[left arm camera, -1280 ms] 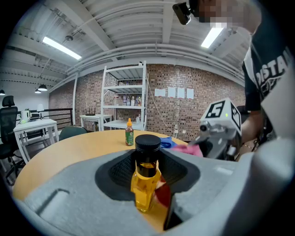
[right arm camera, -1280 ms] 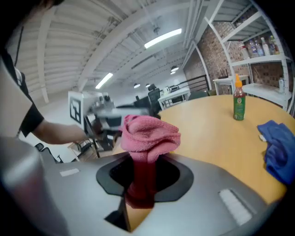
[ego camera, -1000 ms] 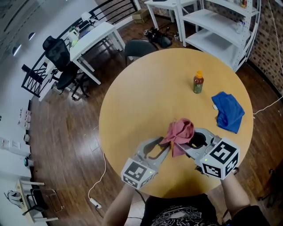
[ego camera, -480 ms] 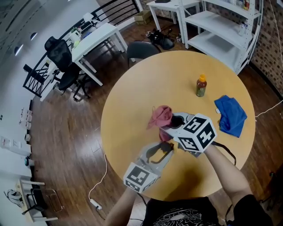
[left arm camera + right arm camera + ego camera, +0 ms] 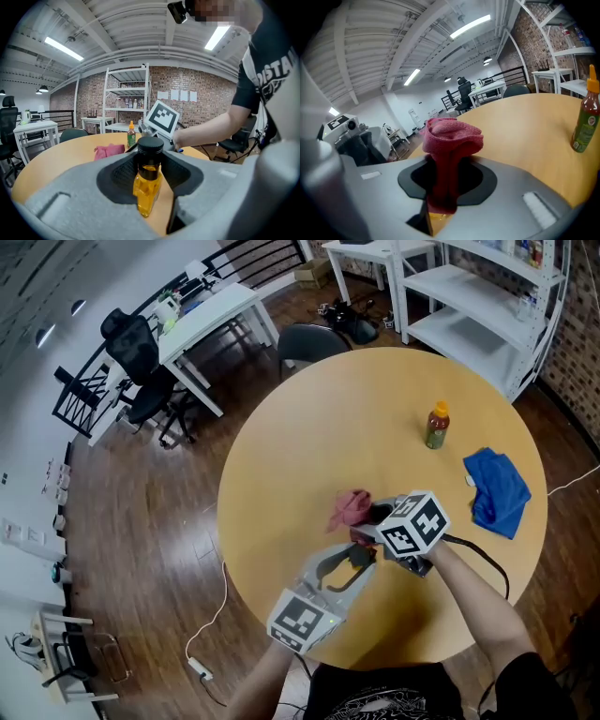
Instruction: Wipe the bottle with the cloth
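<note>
My left gripper (image 5: 149,164) is shut on a small bottle of amber liquid with a black cap (image 5: 149,178), held upright between its jaws. In the head view the left gripper (image 5: 354,561) reaches up from the table's near edge. My right gripper (image 5: 372,521) comes in from the right and is shut on a bunched pink cloth (image 5: 351,508). The cloth sits just beyond the left jaw tips and looks apart from the bottle. In the right gripper view the pink cloth (image 5: 450,140) stands up out of the right gripper (image 5: 447,173).
A sauce bottle with an orange cap and green label (image 5: 437,425) stands at the far right of the round wooden table (image 5: 309,437). A blue cloth (image 5: 497,491) lies crumpled by the right edge. White shelving (image 5: 469,296) and a dark chair (image 5: 309,343) stand behind.
My right gripper swung left and away from the table's near edge, carrying the pink cloth up over the left jaw tips, then came back a little. The left gripper barely moved.
</note>
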A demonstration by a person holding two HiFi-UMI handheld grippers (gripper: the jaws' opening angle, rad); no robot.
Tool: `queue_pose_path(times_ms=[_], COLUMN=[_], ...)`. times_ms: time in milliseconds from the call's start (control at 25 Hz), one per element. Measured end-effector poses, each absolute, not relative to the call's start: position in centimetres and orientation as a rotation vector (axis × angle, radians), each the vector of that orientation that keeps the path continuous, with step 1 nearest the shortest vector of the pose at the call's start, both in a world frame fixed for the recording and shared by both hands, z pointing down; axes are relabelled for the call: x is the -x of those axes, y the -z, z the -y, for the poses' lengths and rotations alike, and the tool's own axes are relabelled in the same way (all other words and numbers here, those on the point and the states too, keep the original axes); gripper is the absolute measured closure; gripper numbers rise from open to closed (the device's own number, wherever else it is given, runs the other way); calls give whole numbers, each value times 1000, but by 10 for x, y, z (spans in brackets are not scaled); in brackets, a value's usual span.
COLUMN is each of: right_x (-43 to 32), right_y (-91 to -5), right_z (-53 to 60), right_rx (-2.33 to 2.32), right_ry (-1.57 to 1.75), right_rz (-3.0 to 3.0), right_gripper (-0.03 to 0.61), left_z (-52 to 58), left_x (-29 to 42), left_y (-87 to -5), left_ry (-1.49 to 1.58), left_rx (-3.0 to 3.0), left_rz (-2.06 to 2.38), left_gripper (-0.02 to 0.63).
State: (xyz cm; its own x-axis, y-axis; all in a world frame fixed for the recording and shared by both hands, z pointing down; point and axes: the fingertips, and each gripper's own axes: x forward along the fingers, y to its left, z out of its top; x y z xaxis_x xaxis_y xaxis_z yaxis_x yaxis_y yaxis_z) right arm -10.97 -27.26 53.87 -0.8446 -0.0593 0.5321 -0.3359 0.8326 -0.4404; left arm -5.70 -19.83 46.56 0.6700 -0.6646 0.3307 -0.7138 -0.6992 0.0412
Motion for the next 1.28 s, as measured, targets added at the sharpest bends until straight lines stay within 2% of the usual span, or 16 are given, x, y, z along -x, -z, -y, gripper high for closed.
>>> queue_pose_path(times_ms=[400, 760, 1040, 1280], right_x=[102, 93, 116, 154], right_y=[-596, -612, -535, -459], right_z=[267, 271, 284, 258], right_rx=[-324, -345, -247, 125], right_ry=[-749, -711, -545, -292], right_rz=[2413, 2373, 2527, 2570], right_gripper=[480, 480, 480, 479], left_z=[197, 196, 194, 184], left_x=[57, 56, 57, 69], left_y=[-466, -466, -479, -477], left_ry=[-441, -451, -534, -502], left_rx=[-2716, -2725, -2722, -2681], left_rz=[1143, 1169, 1209, 1281], left_gripper=[456, 454, 454, 453])
